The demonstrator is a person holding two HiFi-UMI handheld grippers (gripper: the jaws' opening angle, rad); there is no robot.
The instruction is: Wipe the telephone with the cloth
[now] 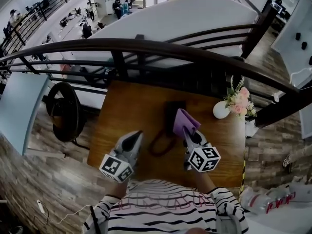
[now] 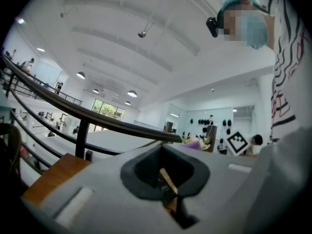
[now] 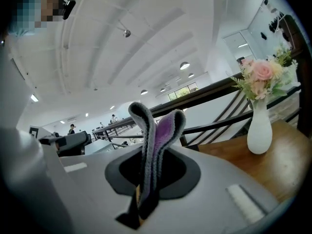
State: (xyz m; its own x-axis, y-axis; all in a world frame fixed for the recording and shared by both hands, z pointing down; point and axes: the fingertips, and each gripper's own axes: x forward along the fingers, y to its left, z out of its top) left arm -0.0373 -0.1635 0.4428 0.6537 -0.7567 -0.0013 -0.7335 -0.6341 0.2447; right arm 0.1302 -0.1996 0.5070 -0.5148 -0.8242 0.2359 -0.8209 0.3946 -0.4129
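Observation:
A dark telephone (image 1: 174,109) lies on the wooden table (image 1: 122,116), and its cord (image 1: 159,145) loops toward me. My right gripper (image 1: 188,131) is shut on a purple cloth (image 1: 185,122), which it holds just over the phone's near right side. In the right gripper view the folded cloth (image 3: 153,145) sticks up from between the jaws of the right gripper (image 3: 145,182), and the telephone (image 3: 68,143) shows at the left. My left gripper (image 1: 139,133) hovers left of the cord. In its own view the left gripper (image 2: 168,182) is shut with nothing in it.
A white vase (image 1: 220,110) of pink flowers (image 1: 240,101) stands at the table's back right corner. A dark curved railing (image 1: 146,47) runs right behind the table over a drop to a lower floor. A black round chair (image 1: 63,112) stands to the left.

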